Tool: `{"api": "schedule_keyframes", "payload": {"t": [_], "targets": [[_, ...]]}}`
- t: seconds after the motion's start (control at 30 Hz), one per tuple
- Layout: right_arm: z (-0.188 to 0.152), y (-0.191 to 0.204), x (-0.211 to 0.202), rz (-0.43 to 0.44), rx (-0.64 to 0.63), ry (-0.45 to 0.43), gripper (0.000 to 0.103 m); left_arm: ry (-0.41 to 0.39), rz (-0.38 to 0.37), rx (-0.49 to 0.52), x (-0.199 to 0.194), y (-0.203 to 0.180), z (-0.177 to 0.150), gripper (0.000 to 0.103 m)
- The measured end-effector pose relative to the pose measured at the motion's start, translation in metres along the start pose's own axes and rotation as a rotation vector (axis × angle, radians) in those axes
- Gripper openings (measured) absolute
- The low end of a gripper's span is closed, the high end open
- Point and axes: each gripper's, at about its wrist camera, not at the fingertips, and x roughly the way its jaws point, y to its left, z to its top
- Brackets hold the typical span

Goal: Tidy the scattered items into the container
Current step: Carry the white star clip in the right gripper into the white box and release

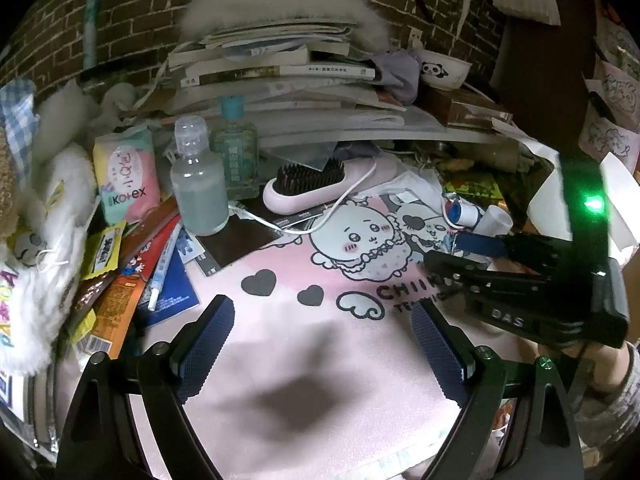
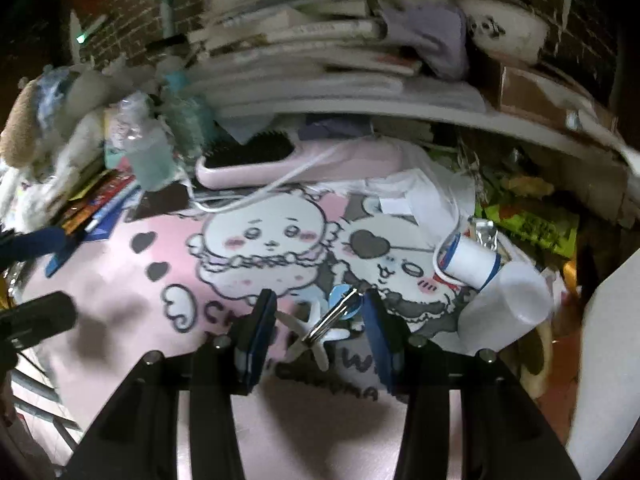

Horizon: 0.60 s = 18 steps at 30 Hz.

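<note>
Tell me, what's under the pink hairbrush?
The pink hairbrush lies on dark cards and the pink cartoon mat's far edge; a white cable crosses over it. Whatever is directly beneath stays hidden.

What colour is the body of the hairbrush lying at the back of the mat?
Pale pink, with dark bristles. The hairbrush shows best in the left wrist view.
</note>
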Motion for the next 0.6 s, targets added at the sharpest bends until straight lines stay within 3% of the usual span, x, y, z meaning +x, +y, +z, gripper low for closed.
{"api": "schedule_keyframes", "payload": {"t": [0.37,0.6], "targets": [[0.004,0.005,-0.073,0.045,-0.027,-0.155,0.041,-0.004,-0.01,0.031,-0.006,-0.01,0.005,0.089],[-0.002,-0.029,-0.158,-0.039,-0.012,-0.305,0.041,-0.008,-0.041,0.079,-0.007,-0.035,0.011,0.089]]}}
